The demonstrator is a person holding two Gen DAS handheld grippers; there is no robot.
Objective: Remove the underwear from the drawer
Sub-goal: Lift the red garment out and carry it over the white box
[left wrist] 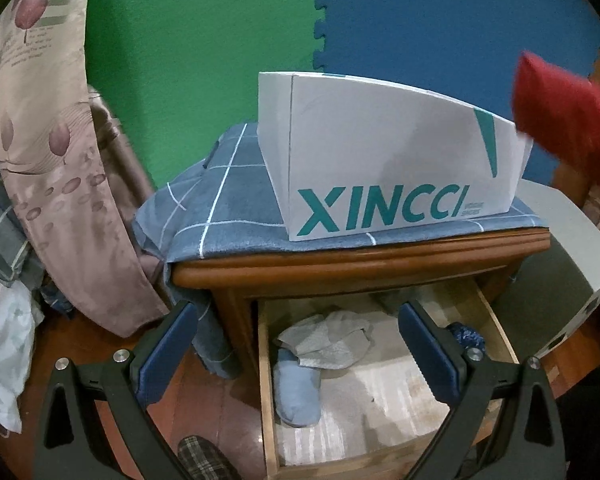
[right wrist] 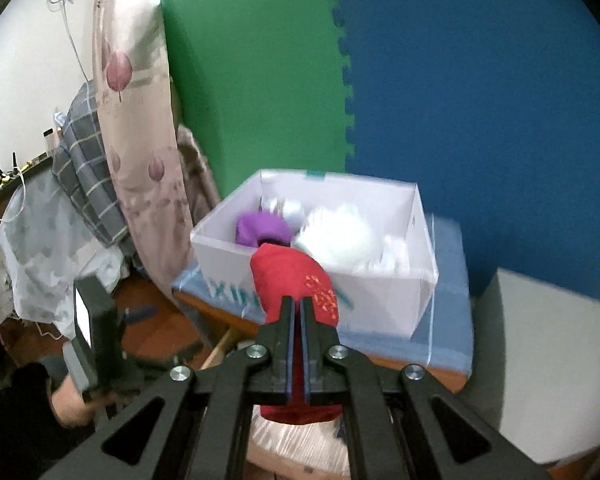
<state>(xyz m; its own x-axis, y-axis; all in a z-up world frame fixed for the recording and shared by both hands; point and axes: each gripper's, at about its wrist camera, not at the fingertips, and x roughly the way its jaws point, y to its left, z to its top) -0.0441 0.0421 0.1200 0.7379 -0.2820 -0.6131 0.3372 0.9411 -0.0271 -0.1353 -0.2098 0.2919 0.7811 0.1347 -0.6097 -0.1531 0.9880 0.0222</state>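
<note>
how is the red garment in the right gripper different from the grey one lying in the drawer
The red garment is out of the drawer, clamped between the right gripper's shut fingers in front of the white box; the grey garment lies loose on the drawer floor, untouched, below the open left gripper. The red one is bright with orange specks; the grey one is pale and plain. The red one hangs bunched; the grey one lies crumpled flat. Both are soft cloth.

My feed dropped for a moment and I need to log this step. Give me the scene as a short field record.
right tool: shut on red garment, held in front of the white box
left tool: open, holding nothing, aimed at the drawer
drawer: open; grey cloth, light blue item, dark blue item inside
white box: open-topped, on nightstand; purple and white items inside
</note>
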